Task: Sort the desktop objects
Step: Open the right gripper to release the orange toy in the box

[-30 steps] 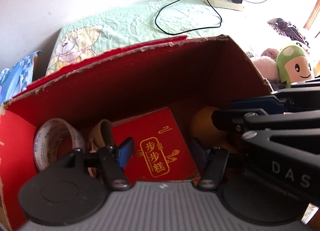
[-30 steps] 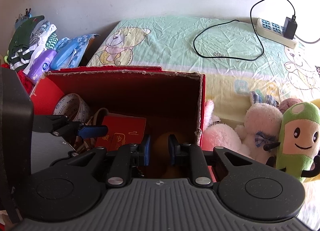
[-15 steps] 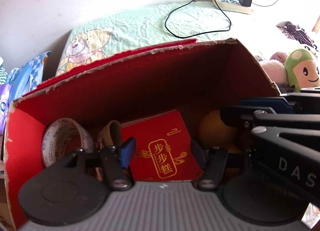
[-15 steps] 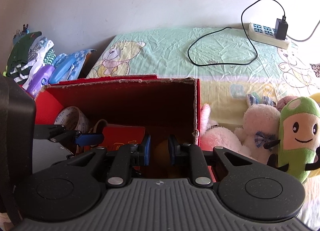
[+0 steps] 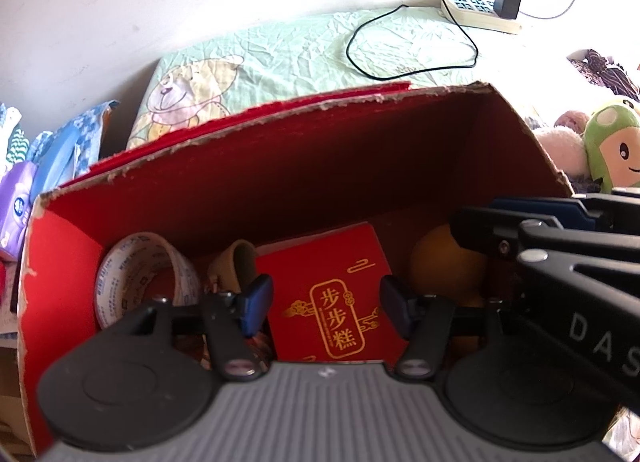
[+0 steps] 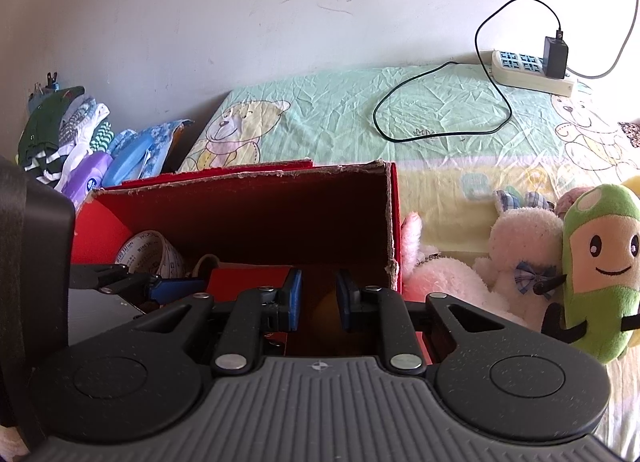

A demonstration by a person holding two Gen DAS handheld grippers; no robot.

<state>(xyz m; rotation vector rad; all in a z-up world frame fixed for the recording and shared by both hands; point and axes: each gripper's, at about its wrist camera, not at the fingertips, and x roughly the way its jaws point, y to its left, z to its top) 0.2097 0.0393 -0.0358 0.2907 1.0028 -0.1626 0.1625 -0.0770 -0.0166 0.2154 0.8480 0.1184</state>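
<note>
Left wrist view: left tool (image 5: 326, 310) stands over the open red cardboard box (image 5: 280, 165), fingers spread wide with nothing between them. Below, on the box floor, a red packet with gold characters (image 5: 332, 302) lies flat in the middle. A roll of printed tape (image 5: 144, 274) stands on edge at the left end, and a tan ring-shaped item (image 5: 236, 266) sits between it and the packet. A yellow-orange round object (image 5: 444, 262) rests at the right end, partly hidden by the right tool (image 5: 540, 221), which enters from the right side; its opening cannot be judged from here. Behind the box lies a bed with a bear-print sheet (image 5: 280, 49), a power strip (image 5: 480, 13) and a black cable (image 5: 412, 41).

Right wrist view: right tool (image 6: 318, 298) is above the right end of the box (image 6: 248, 201), fingers set at a narrow gap and empty, with the round object (image 6: 326, 310) dimly visible beneath. Left tool (image 6: 160, 288) shows at the left. Plush toys (image 6: 560, 262) lie on the bed just beside the box's right wall.
</note>
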